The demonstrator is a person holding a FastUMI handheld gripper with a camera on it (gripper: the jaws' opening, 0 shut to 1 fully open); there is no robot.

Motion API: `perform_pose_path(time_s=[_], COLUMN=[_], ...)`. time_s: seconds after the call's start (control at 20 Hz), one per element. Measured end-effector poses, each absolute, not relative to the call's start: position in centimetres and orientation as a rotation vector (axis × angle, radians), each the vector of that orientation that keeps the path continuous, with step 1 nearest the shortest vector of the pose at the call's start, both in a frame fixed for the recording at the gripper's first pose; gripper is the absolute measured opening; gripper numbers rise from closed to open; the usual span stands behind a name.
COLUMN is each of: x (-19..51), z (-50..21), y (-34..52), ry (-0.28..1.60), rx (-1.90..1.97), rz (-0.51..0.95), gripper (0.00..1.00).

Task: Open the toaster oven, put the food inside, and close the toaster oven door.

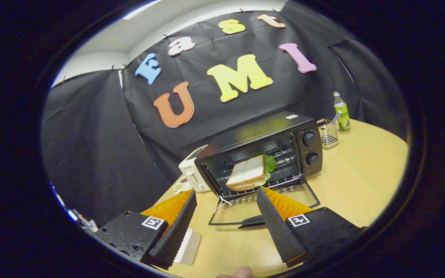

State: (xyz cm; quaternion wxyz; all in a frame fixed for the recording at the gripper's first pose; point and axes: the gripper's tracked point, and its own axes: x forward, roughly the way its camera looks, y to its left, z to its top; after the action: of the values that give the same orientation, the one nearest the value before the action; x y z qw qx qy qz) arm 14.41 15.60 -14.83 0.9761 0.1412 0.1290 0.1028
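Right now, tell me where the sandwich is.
The sandwich lies on the wire rack inside the open toaster oven, beyond the open gripper, above the lowered door; a white toaster stands beside the oven.

Gripper camera looks forward along its jaws, close above the table (361, 185).

Glossy black boxy metal toaster oven (263, 152), two black knobs, silvery wire rack. Sandwich (247, 173): pale white bread slice with tan crust, green lettuce leaf behind. Light wood-grain table (361, 181). Off-white plastic pop-up toaster (191, 172) beside oven. Clear bottle (342, 114), green label, white cap. Silvery wire mesh basket (328, 135). Gripper (226, 199) fingers spread apart, holding nothing (ribbed, saw-tooth pattern on inner faces).
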Motion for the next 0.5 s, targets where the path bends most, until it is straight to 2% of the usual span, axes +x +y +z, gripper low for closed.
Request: perform_pose_path(time_s=[0.5], x=[11.9], z=[-22.9], y=[14.6], ry=[0.374], rx=[0.016], rz=[0.115], gripper=[1.00])
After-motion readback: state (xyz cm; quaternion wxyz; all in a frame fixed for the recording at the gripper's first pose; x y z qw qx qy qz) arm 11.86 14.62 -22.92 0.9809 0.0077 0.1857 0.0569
